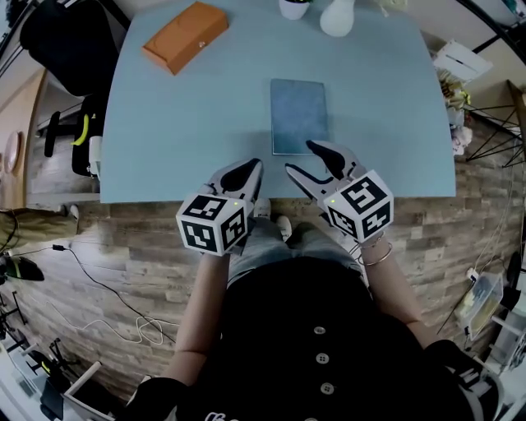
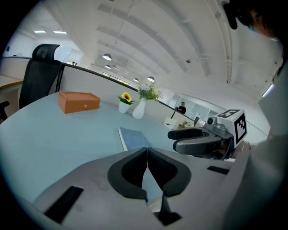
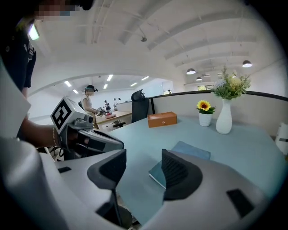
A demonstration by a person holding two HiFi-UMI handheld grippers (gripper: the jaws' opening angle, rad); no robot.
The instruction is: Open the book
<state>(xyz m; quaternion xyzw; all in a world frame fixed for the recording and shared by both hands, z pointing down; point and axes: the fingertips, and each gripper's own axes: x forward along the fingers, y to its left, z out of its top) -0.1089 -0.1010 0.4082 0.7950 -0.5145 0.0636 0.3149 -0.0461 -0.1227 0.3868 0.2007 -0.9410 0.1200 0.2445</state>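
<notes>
A closed blue-grey book point(image 1: 299, 115) lies flat on the light blue table point(image 1: 189, 131), near its front edge. My right gripper point(image 1: 306, 160) hovers open at the book's near edge, one finger over its near right corner, nothing held. In the right gripper view the book point(image 3: 191, 151) shows just past the spread jaws of the right gripper point(image 3: 141, 168). My left gripper point(image 1: 245, 174) is shut and empty, left of the right one, over the table's front edge. The left gripper view has the closed left gripper point(image 2: 146, 155) with the book point(image 2: 135, 138) ahead of it.
An orange box point(image 1: 185, 34) sits at the far left of the table. A white vase point(image 1: 337, 16) and a small white flower pot point(image 1: 293, 7) stand at the far edge. A black office chair point(image 1: 70, 41) is beyond the left side.
</notes>
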